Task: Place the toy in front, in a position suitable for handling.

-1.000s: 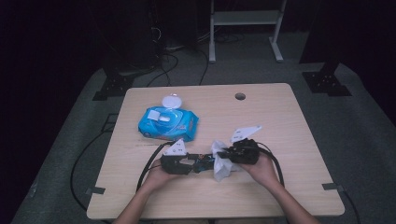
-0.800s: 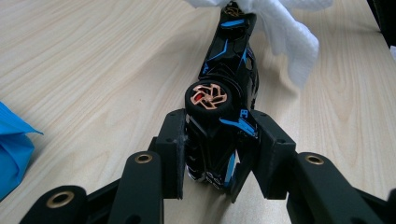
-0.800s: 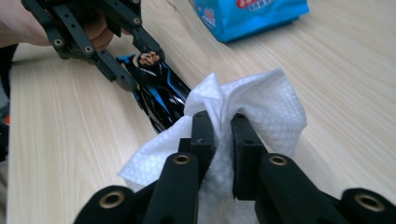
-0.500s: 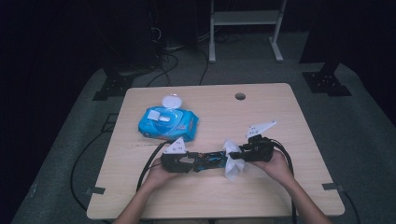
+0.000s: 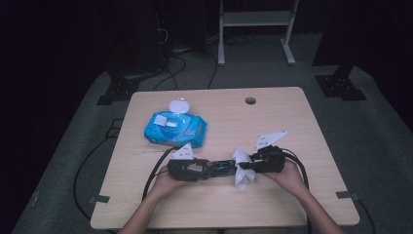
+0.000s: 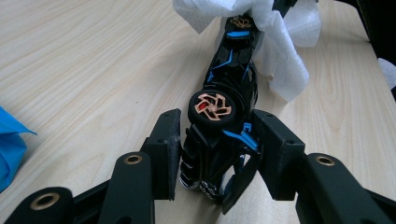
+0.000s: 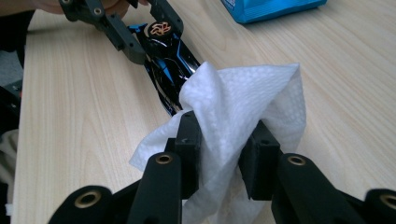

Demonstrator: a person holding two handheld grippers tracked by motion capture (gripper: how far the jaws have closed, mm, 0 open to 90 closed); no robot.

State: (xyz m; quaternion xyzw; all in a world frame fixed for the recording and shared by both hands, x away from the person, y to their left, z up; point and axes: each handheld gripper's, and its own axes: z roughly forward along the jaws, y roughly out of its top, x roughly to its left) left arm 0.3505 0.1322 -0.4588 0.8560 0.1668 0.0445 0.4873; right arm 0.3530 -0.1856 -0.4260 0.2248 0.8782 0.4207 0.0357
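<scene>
The left gripper [image 6: 212, 154] is clamped on the rear end of a black toy car [image 6: 229, 74] with blue trim, its two jaws pressing the car's flanks just behind a copper-spoked wheel [image 6: 210, 106]; those jaws have just been opening a little, yet the car sits gripped between them. In the high view the car [image 5: 219, 167] lies low in the middle of the frame, just above the surface [image 5: 292, 117], its long axis running left to right, rear toward the left gripper [image 5: 187, 168] and nose toward the right gripper [image 5: 253, 165]. The right gripper [image 7: 222, 149] is closed on a crumpled white wipe [image 7: 243, 102], which drapes over the car's nose. Toward the upper left of the high view, well apart from both hands, lies a blue wipe pack [image 5: 175, 127] with its round white lid flipped open.
</scene>
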